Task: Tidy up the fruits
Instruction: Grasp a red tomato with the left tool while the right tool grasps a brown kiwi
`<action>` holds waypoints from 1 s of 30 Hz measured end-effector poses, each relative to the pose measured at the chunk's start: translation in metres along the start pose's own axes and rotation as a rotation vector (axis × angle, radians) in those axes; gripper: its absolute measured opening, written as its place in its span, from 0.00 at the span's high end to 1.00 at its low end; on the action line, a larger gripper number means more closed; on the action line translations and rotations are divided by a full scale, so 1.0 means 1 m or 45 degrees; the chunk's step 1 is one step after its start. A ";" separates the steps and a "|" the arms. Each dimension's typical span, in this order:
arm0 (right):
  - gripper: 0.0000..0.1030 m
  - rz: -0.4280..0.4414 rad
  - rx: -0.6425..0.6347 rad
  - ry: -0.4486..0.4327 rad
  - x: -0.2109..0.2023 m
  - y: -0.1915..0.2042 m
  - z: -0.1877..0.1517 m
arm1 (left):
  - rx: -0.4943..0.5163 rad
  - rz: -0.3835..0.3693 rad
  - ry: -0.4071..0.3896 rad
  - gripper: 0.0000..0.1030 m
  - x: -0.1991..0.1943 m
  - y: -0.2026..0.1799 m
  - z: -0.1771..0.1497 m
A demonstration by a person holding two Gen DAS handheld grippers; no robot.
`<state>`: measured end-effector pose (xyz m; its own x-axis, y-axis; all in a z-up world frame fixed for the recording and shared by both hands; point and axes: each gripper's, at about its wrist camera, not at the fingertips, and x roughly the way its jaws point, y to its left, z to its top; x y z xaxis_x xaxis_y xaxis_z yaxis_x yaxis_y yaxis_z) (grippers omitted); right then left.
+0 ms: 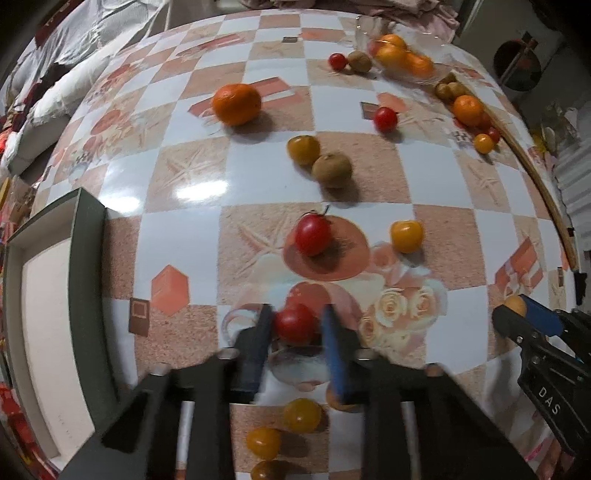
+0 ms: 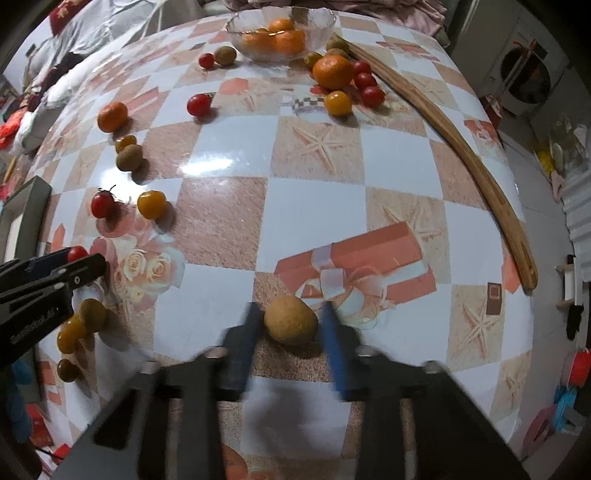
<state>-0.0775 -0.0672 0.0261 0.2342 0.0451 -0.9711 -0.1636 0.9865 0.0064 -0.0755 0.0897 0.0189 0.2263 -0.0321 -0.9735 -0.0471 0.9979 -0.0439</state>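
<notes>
In the left wrist view my left gripper (image 1: 297, 314) points down at the checked tablecloth (image 1: 192, 229) and is shut on a red cherry tomato (image 1: 294, 324); both pads press its sides. The right wrist view has my right gripper (image 2: 290, 312) shut on a small brown round fruit (image 2: 291, 320) resting on the cloth. Each gripper also shows in the other's view: the right gripper (image 1: 517, 308) with the brown fruit, the left gripper (image 2: 79, 260) with the red tomato. Loose fruit lies ahead: a mandarin (image 1: 236, 103), a stemmed red tomato (image 1: 313, 234), a yellow tomato (image 1: 406, 236), a kiwi (image 1: 331, 170).
A glass bowl (image 2: 321, 22) holding mandarins stands at the far edge, with more tomatoes and a mandarin (image 2: 332, 72) beside it. A curved wooden stick (image 2: 461, 147) lies along the right edge. A dark green box (image 1: 88, 258) with a pale inside sits at the left. Yellow tomatoes (image 1: 301, 415) lie under the left gripper.
</notes>
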 end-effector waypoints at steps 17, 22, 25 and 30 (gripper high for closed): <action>0.70 0.234 0.054 -0.005 -0.027 -0.003 0.000 | -0.043 -0.085 -0.101 0.77 -0.052 0.040 -0.011; 0.70 0.256 0.048 -0.018 -0.035 0.036 0.004 | -0.052 -0.079 -0.120 0.77 -0.059 0.073 -0.015; 0.70 0.273 0.011 -0.025 -0.038 0.071 0.014 | -0.092 -0.068 -0.131 0.77 -0.066 0.106 -0.020; 0.70 0.328 -0.074 -0.045 -0.045 0.140 0.026 | -0.144 -0.002 -0.159 0.77 -0.077 0.167 -0.029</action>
<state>-0.0856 0.0726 0.0772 0.2110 0.3004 -0.9302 -0.2772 0.9309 0.2378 -0.1287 0.2571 0.0799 0.3456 -0.0194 -0.9382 -0.1545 0.9850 -0.0773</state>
